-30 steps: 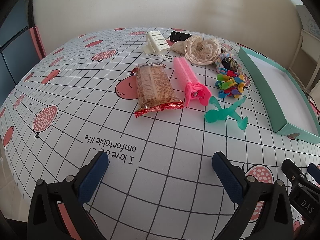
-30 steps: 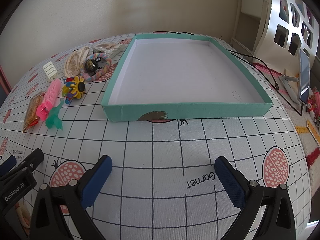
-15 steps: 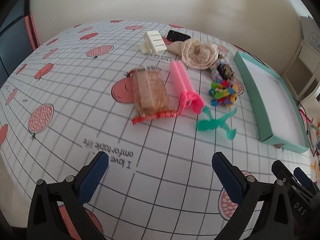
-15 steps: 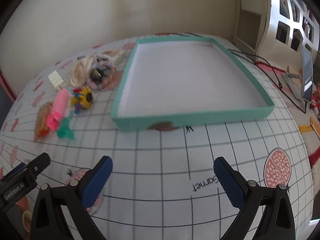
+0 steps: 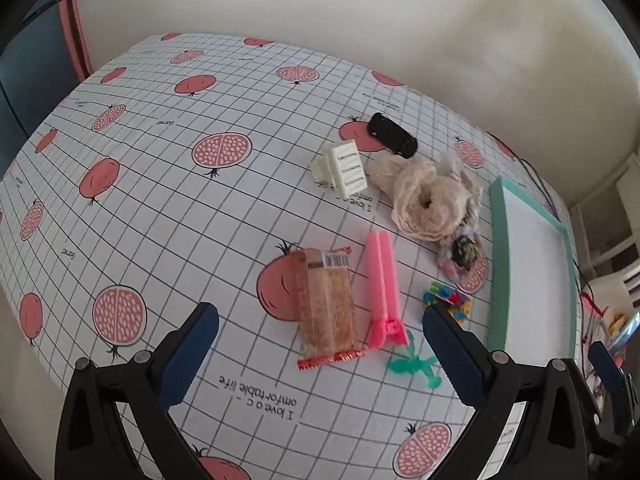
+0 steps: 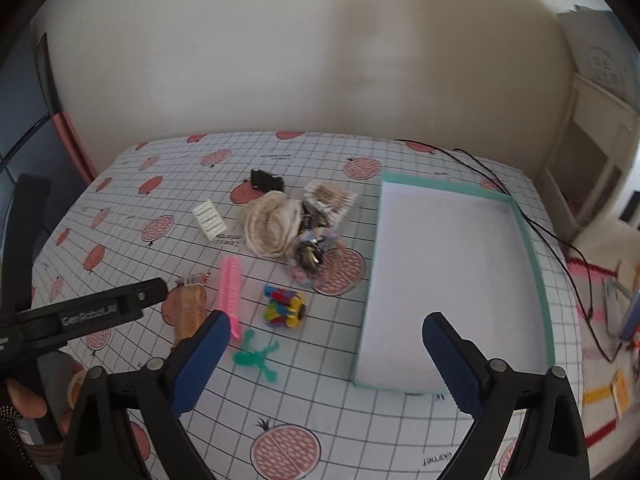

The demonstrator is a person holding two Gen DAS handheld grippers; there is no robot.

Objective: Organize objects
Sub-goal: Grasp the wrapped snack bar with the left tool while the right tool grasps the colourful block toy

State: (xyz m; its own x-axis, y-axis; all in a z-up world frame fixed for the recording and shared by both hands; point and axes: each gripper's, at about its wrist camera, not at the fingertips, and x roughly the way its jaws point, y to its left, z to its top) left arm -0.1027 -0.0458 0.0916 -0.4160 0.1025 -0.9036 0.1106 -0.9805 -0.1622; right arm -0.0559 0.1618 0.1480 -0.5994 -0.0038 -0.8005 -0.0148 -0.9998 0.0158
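A snack packet (image 5: 326, 309) lies beside a pink hair clip (image 5: 382, 288) and a green plastic figure (image 5: 414, 366), all just ahead of my open left gripper (image 5: 320, 354). Farther off are a cream scrunchie (image 5: 426, 204), a white claw clip (image 5: 346, 166), a black clip (image 5: 392, 140) and a bunch of coloured clips (image 5: 448, 300). The teal tray (image 6: 532, 256) with a bare white floor sits to the right. My right gripper (image 6: 326, 354) hangs open above the table, between the clutter and the tray. The green figure (image 6: 256, 358) lies near its left finger.
The left tool's black body (image 6: 84, 312) and a hand (image 6: 24, 396) show at the left of the right wrist view. A black cable (image 6: 504, 188) runs behind the tray. White shelving (image 6: 600, 132) stands at right. The tablecloth (image 5: 180, 216) stretches bare to the left.
Both grippers have risen and pulled back, so more of the table shows. The left one has drifted over the packet and pink clip. Nothing was grasped; the objects lie where they were.
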